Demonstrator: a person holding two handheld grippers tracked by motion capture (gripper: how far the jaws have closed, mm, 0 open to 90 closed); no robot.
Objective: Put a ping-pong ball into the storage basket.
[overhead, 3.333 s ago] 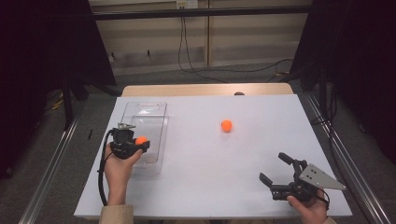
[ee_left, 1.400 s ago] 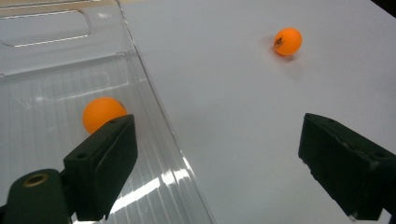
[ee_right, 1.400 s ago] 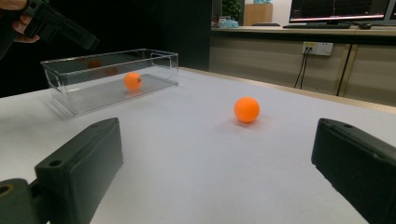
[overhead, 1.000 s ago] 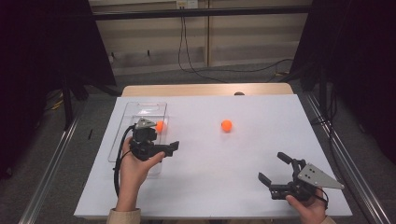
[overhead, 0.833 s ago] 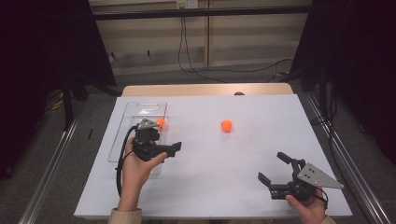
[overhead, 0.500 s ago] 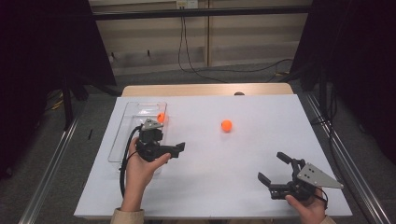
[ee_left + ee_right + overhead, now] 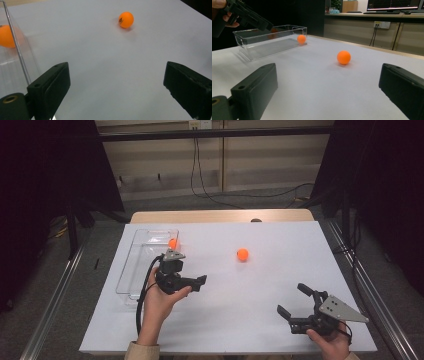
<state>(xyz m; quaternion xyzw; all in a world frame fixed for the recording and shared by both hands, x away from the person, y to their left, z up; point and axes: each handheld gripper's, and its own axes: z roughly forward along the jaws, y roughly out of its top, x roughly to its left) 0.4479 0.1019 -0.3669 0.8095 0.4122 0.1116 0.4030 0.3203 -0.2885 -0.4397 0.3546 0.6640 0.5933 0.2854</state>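
I see the white table point(image 7: 280, 270), then the clear bin point(image 7: 137, 265) just left of my left gripper point(image 7: 116, 85), its jaws wide, just been opening, empty. One orange ball point(image 7: 126, 19) lies ahead of them; another ball point(image 7: 173, 243) sits inside the bin. My right gripper point(image 7: 295, 312) gapes empty.

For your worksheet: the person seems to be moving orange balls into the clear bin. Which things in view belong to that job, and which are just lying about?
Part of the job:
- orange ball on the table
- orange ball in the bin
- clear plastic bin
- left gripper, open and empty
- right gripper, open and empty

Just lying about:
- cables on the floor
- wall socket
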